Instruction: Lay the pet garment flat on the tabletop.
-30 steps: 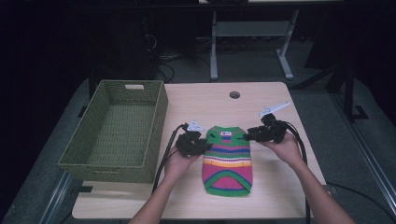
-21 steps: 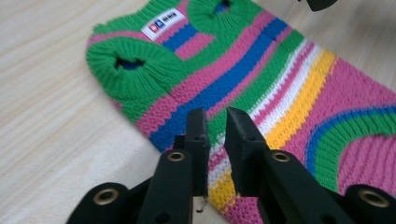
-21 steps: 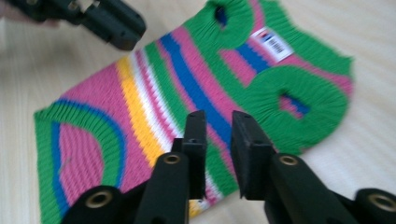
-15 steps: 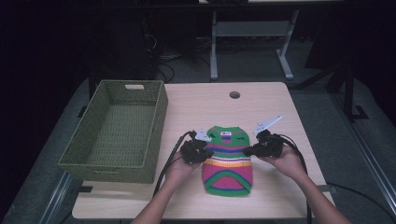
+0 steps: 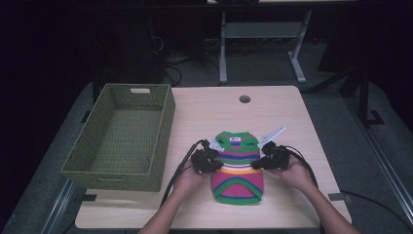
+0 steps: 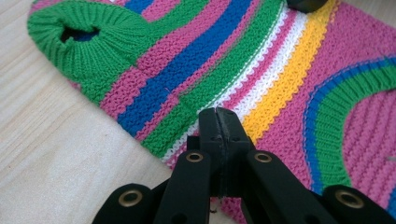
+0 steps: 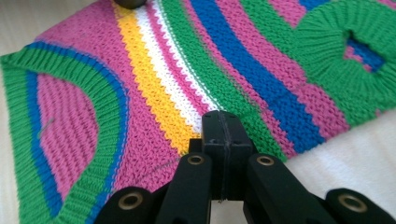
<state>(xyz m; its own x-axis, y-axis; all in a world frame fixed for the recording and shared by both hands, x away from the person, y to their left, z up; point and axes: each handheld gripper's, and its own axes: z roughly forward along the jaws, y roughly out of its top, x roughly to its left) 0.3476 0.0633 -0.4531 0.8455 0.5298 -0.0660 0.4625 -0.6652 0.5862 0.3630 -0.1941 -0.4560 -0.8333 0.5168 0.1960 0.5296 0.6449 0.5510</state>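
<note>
From the high view I see the sweater (image 5: 238, 168) lying flat on the surface (image 5: 292, 117), just right of the basket (image 5: 122, 139). My left hand-held gripper (image 5: 213, 163) sits at the sweater's left edge and my right hand-held gripper (image 5: 258, 163) at its right edge, each about halfway down the stripes.

In the left gripper view, the left hand-held gripper (image 6: 218, 122) has just been closing and its jaws now meet flush at the sweater's (image 6: 261, 70) edge, by the white and yellow stripes; I cannot tell whether knit is pinched between them.

In the right gripper view, the right hand-held gripper (image 7: 223, 126) has also just been closing; its jaws are pressed together at the sweater's (image 7: 187, 70) opposite edge, near the same stripes, and again I cannot tell whether fabric is caught.
</note>
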